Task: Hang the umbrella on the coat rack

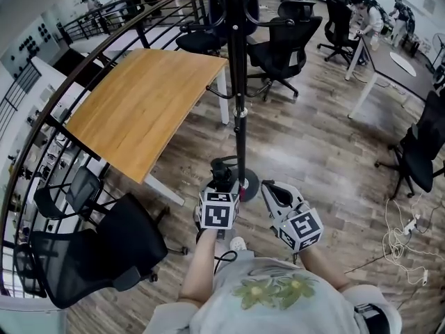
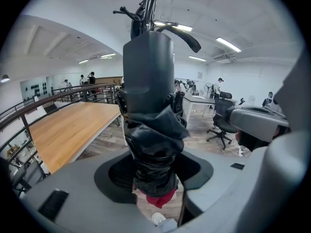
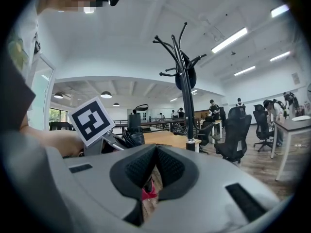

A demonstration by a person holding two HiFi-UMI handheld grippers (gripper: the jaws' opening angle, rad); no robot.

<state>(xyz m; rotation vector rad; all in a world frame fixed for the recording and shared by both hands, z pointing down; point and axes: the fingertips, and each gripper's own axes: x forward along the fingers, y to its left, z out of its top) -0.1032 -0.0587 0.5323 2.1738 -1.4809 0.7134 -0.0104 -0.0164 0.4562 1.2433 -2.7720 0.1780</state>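
My left gripper (image 1: 221, 186) is shut on a folded black umbrella (image 1: 222, 170), which stands upright in it just left of the coat rack's round base (image 1: 250, 184). In the left gripper view the pads clamp the umbrella's bunched fabric (image 2: 153, 149), its thick black end (image 2: 148, 72) points up, and a red bit shows beneath. The black coat rack (image 1: 238, 96) rises straight ahead, its curved hooks (image 2: 170, 28) above the umbrella. My right gripper (image 1: 270, 188) is shut and holds nothing, level with the left one, right of the base. Its view shows the coat rack (image 3: 184, 96) ahead, to the right.
A wooden desk (image 1: 139, 110) stands to the left of the rack, with a black mesh chair (image 1: 90, 249) near my left side. More office chairs (image 1: 285, 44) stand behind the rack, and one (image 1: 424, 152) at right. A curved railing (image 1: 42, 131) runs along the left. Cables (image 1: 407, 232) lie on the floor at right.
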